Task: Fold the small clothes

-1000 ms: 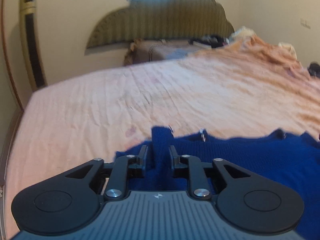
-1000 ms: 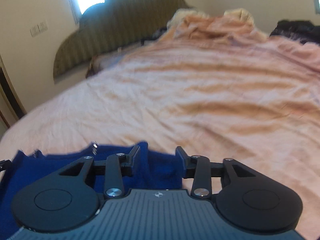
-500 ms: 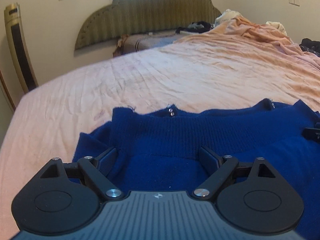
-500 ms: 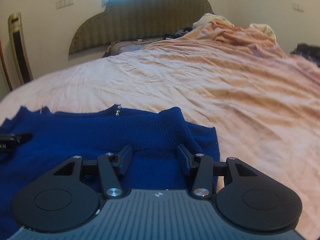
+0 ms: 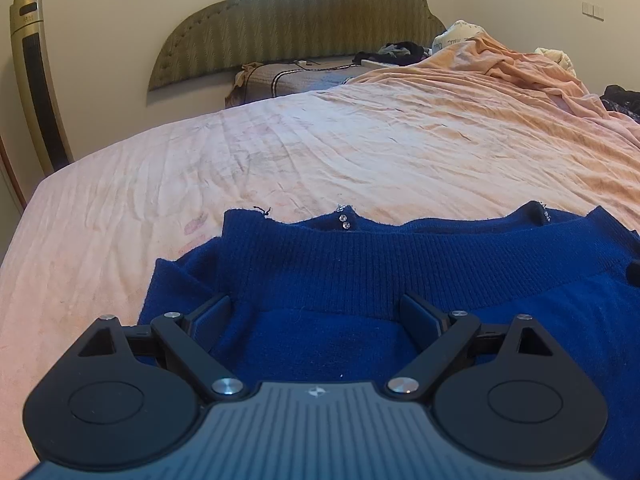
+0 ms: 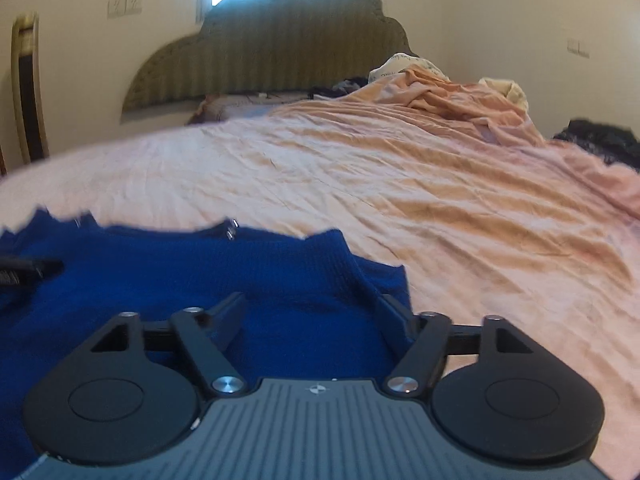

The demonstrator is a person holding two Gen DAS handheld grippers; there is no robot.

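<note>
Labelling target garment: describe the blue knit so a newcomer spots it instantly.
Start from the big bed under the peach sheet. At its near edge, just ahead of both open tongs, lies the blue sweater. It alone is deep blue, ribbed, with tiny sparkling studs at its edge.

The right gripper (image 6: pixel 310 312) has its jaws spread wide over the blue sweater (image 6: pixel 160 276) — nothing between them. The sweater lies on the peach bed sheet (image 6: pixel 440 208); a green headboard (image 6: pixel 280 48) stands behind.
</note>
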